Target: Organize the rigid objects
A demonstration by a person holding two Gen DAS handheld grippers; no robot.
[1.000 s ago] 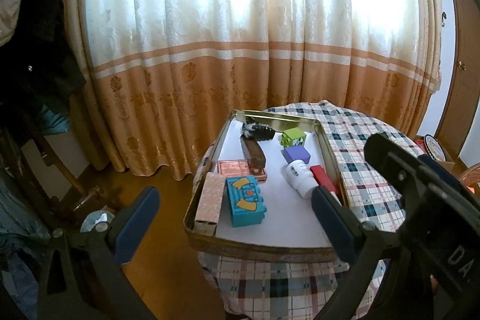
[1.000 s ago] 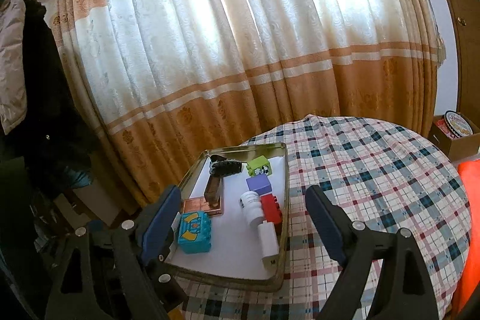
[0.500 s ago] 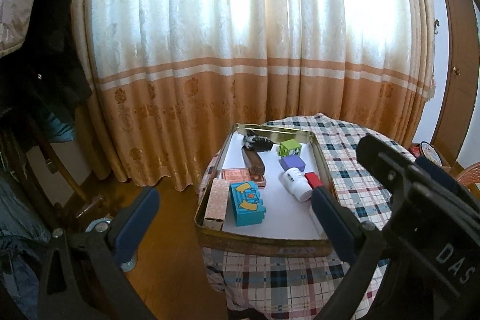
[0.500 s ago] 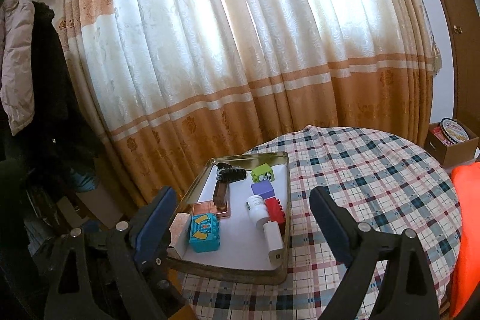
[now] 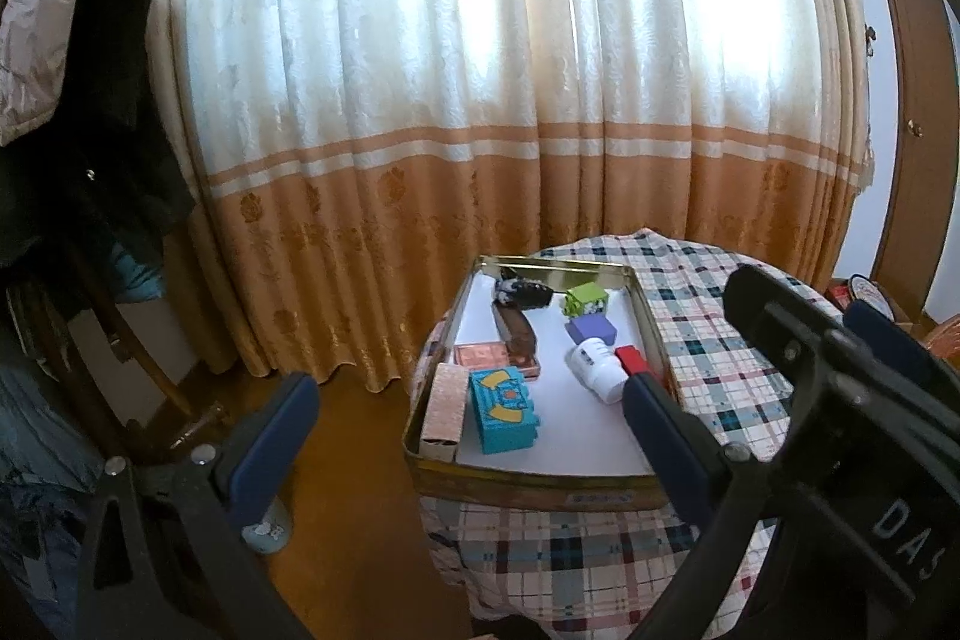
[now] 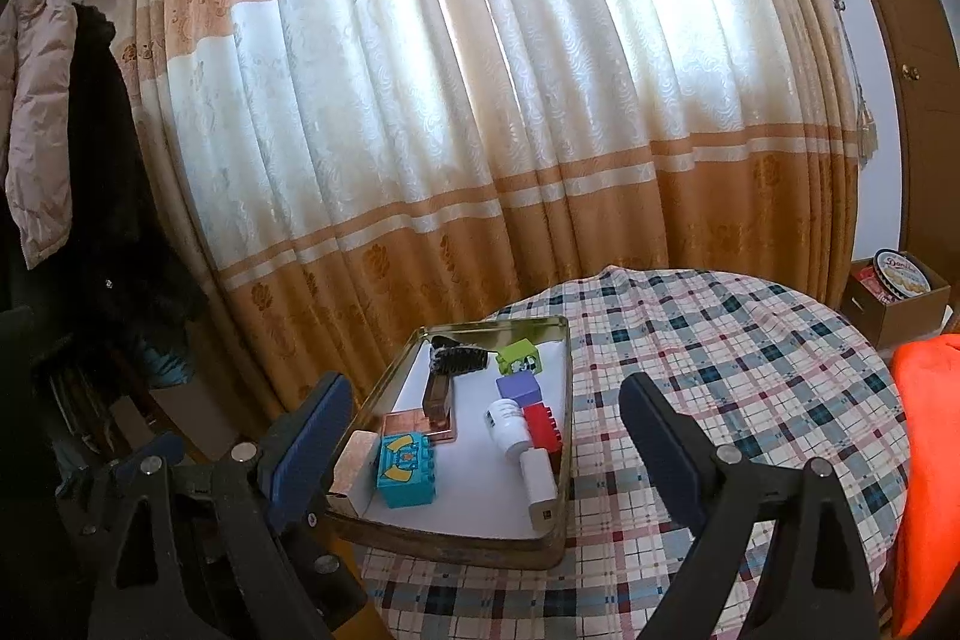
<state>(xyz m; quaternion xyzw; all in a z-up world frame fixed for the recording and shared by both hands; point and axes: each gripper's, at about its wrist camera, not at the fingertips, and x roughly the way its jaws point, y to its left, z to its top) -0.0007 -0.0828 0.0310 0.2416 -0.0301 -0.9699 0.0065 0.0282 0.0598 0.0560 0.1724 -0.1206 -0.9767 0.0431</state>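
A gold metal tray (image 5: 528,484) (image 6: 456,535) lined in white sits at the left edge of a round table with a plaid cloth (image 6: 720,376). In it lie a teal block (image 5: 503,409) (image 6: 407,467), a pink box (image 5: 445,409), a copper tile (image 5: 480,355), a brown bar (image 5: 519,331), a green block (image 5: 585,297) (image 6: 517,355), a purple block (image 5: 593,329), a white bottle (image 5: 597,367) (image 6: 507,424) and a red brick (image 6: 545,427). My left gripper (image 5: 468,445) and right gripper (image 6: 480,439) are both open, empty, held back from the tray.
Cream and orange curtains (image 6: 480,130) hang behind the table. Coats (image 6: 72,160) hang at the left. A cardboard box with a cookie tin (image 6: 900,274) stands at the right by a wooden door. An orange cloth (image 6: 930,460) lies at the right edge. The floor is wood (image 5: 348,490).
Both grippers have pulled back and up from the tray, so it looks smaller and farther. The objects in the tray have not moved.
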